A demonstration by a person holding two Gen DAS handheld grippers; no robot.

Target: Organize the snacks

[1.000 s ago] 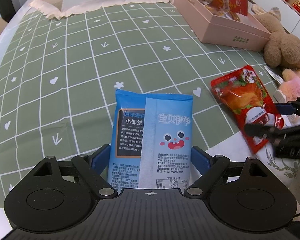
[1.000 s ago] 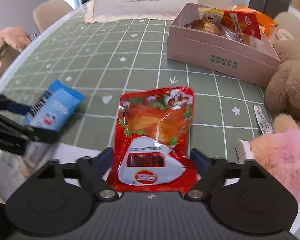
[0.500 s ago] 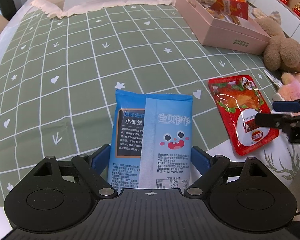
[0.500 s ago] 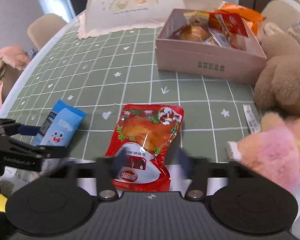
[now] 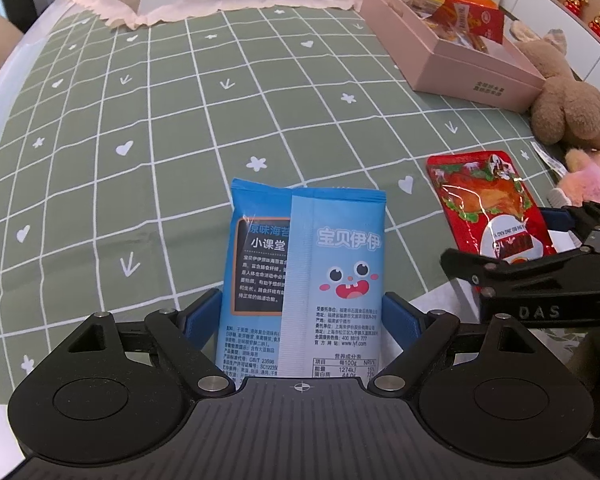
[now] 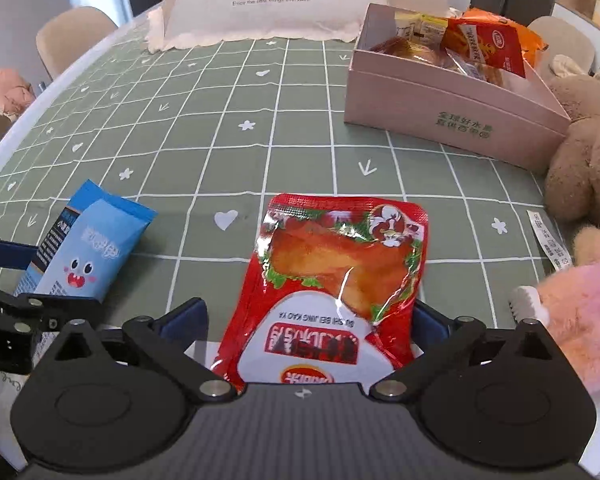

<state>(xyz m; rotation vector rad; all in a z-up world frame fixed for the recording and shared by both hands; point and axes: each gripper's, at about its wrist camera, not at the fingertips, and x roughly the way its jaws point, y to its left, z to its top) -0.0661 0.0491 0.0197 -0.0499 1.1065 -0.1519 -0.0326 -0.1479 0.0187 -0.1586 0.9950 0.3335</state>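
Gripper housing hides red pouch [image 6: 332,280] and blue packet [image 5: 304,280] bottoms.

Right claw [image 6: 306,316] wide; left claw [image 5: 302,316] seemingly clamped.

Near ends of blue packet [image 5: 304,280] and red pouch [image 6: 332,300] behind each tool's body.

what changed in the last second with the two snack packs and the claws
The right claw has just been opening its jaws and let go of the red pack, which now lies flat on the green cloth between the spread jaws. The left claw stayed closed on the blue pack; the pink box did not move.
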